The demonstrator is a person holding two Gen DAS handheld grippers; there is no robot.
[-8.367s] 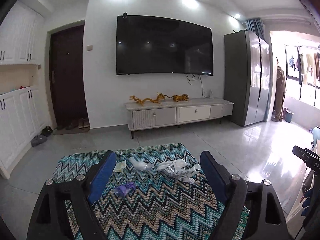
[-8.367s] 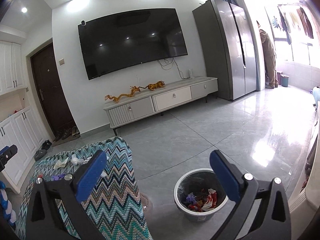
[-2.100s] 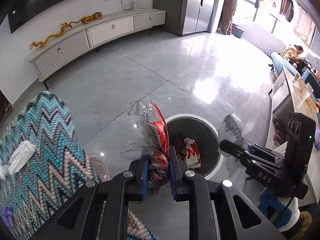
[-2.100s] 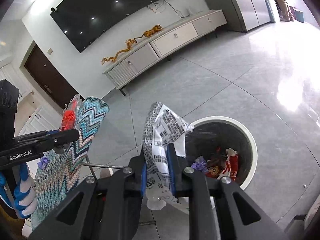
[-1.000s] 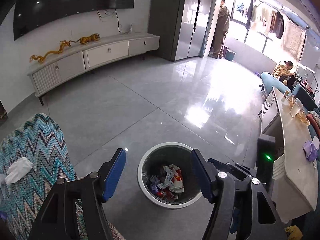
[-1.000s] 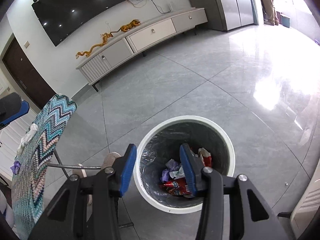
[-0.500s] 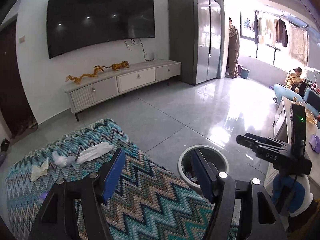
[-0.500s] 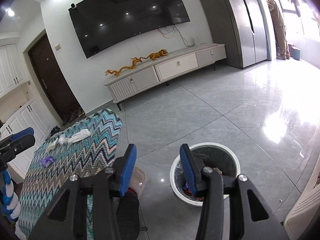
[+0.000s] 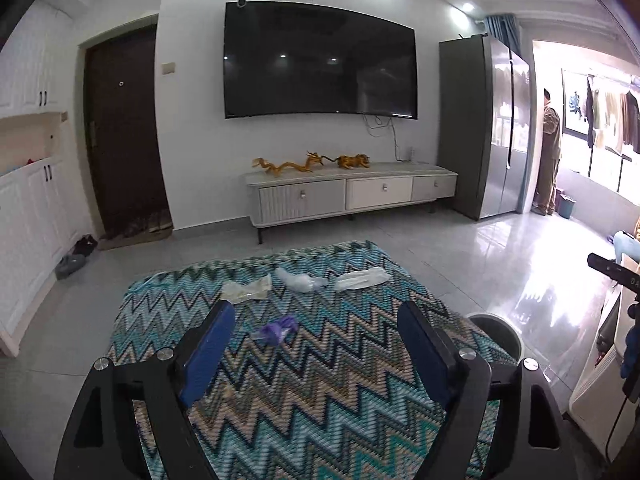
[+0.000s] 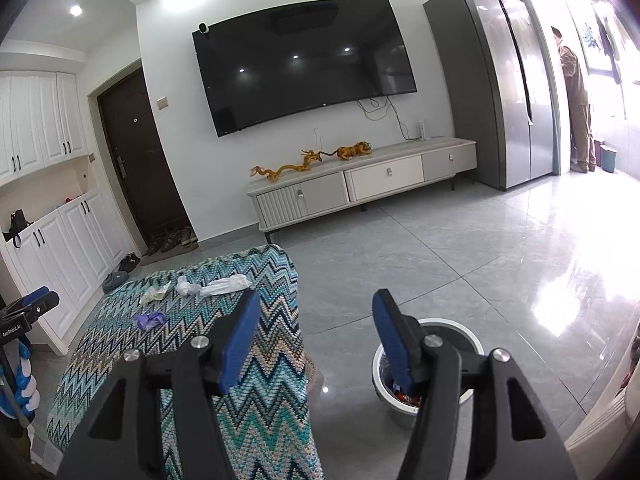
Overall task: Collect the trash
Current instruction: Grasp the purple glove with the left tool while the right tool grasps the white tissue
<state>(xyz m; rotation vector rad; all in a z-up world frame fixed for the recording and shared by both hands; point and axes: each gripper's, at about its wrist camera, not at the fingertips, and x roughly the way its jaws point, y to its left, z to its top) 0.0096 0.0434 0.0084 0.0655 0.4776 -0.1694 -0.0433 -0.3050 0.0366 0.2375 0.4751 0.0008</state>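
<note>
Tabletop (image 9: 328, 400) covered in knitted teal zigzag cloth, bearing four scraps: a purple crumpled wrapper (image 9: 275, 329); beyond it a yellowish clear wrapper (image 9: 246, 289), a clear plastic bag (image 9: 298, 281) and a white tissue (image 9: 362, 279). Left tool (image 9: 316, 346), blue pads spread wide, empty, hovers over the tabletop near the purple wrapper. Right tool (image 10: 316, 340), likewise spread and empty. Only the right view shows inside the round white trash bin (image 10: 460, 330) on the glossy tiled floor beside the tabletop: colourful litter.

The trash bin (image 9: 498, 330) is half hidden behind the zigzag cloth (image 9: 320, 380); in the other view a blue finger (image 10: 394, 346) covers its contents. The purple scrap (image 9: 275, 329) is too blurred to identify.
</note>
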